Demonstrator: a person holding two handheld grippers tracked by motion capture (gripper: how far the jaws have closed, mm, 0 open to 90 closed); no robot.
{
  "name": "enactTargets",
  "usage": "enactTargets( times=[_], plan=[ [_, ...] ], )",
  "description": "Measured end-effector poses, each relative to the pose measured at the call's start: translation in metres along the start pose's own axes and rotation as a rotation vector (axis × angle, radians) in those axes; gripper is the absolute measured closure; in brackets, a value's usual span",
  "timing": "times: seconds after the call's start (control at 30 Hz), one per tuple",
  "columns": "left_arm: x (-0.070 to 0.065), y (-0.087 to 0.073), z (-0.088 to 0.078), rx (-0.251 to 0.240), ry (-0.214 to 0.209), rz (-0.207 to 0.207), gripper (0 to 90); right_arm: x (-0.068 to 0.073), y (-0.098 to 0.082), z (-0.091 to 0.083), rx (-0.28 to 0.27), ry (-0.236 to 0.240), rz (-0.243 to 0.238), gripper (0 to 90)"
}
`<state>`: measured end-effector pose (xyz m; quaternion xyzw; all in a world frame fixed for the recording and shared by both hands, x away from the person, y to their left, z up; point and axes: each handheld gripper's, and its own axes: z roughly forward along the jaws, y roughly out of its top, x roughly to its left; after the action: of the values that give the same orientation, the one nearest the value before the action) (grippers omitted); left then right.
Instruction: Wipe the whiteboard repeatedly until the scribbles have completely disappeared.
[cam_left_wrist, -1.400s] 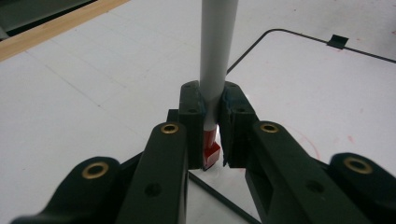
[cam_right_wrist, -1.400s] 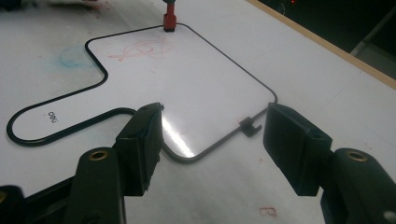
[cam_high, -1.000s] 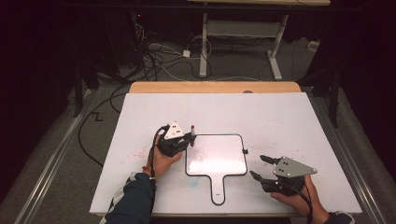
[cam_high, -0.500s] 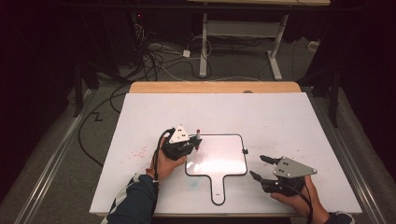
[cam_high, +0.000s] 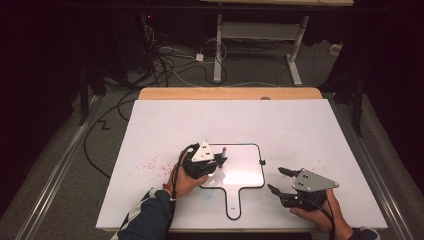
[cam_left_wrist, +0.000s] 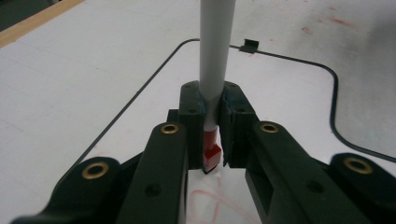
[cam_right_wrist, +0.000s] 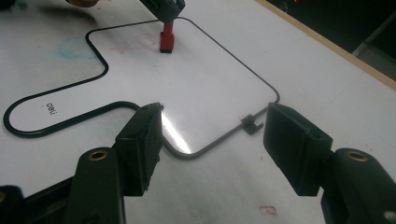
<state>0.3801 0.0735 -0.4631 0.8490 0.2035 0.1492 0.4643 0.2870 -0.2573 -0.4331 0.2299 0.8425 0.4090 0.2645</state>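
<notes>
Change since earlier frames: left gripper (cam_high: 221, 159) has shifted from the board's upper-left corner toward the person, lower along the left edge, carrying the marker; right gripper (cam_high: 278, 181) has kept its place.

Left gripper: black two-jaw tool with a grey three-cornered plate, held in the person's left hand (cam_high: 182, 180); jaws clamped tight on the marker, seen in the left gripper view at (cam_left_wrist: 212, 135).

Marker: white-barrelled pen with a red tip section (cam_left_wrist: 213, 60); barrel runs up and away from the jaws, red end (cam_left_wrist: 211, 156) sits between and just below the pads, its dark nib at the board surface. In the right gripper view the red end (cam_right_wrist: 166, 41) stands on the board, well beyond that gripper's jaws.

Board: small white paddle-shaped dry-erase board with a thin black rim and a short handle (cam_high: 250, 167); lies flat directly beneath the left gripper and just left of the right gripper.

Red strokes: faint red lines (cam_left_wrist: 205, 200) on the board beneath the left jaws; also visible beside the nib (cam_right_wrist: 140, 43).

Right gripper: jaws spread wide, nothing between them; resting low by the board's right edge, whose small black clip (cam_right_wrist: 251, 123) lies in the gap ahead of the jaws.

Table: white sheet-covered top (cam_high: 300, 125) with a wooden far edge.
</notes>
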Motion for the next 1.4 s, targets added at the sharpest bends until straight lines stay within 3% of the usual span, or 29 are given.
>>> enactTargets(
  times=[0.23,0.4,0.57,0.9,1.03,1.1,1.27,1.4],
  plan=[
    [0.022,-0.008,-0.01,0.015,0.094,-0.026,78.9,0.002,0.0,-0.001,0.003,-0.005,-0.015,38.3],
    [0.033,-0.014,-0.016,0.013,0.132,-0.056,78.8,0.002,0.001,-0.002,-0.002,-0.009,-0.017,38.3],
    [0.032,-0.015,-0.014,-0.011,0.097,-0.096,78.9,0.002,0.0,-0.002,0.0,-0.007,-0.02,38.3],
    [0.004,0.002,0.01,-0.031,0.005,-0.021,78.8,0.003,0.001,-0.001,0.002,0.002,-0.022,38.3],
    [0.006,0.002,0.012,-0.033,0.009,-0.01,78.8,0.003,0.0,-0.001,0.003,0.003,-0.021,38.3],
    [0.011,0.001,0.01,-0.029,0.037,-0.016,78.9,0.003,0.0,-0.001,0.003,0.003,-0.025,38.3],
    [0.027,-0.006,0.001,-0.021,0.085,-0.062,78.8,0.003,-0.001,-0.002,0.002,-0.002,-0.02,38.3],
    [0.034,-0.012,-0.009,-0.013,0.091,-0.097,78.8,0.002,-0.001,-0.003,0.004,-0.005,-0.021,38.3]
  ],
)
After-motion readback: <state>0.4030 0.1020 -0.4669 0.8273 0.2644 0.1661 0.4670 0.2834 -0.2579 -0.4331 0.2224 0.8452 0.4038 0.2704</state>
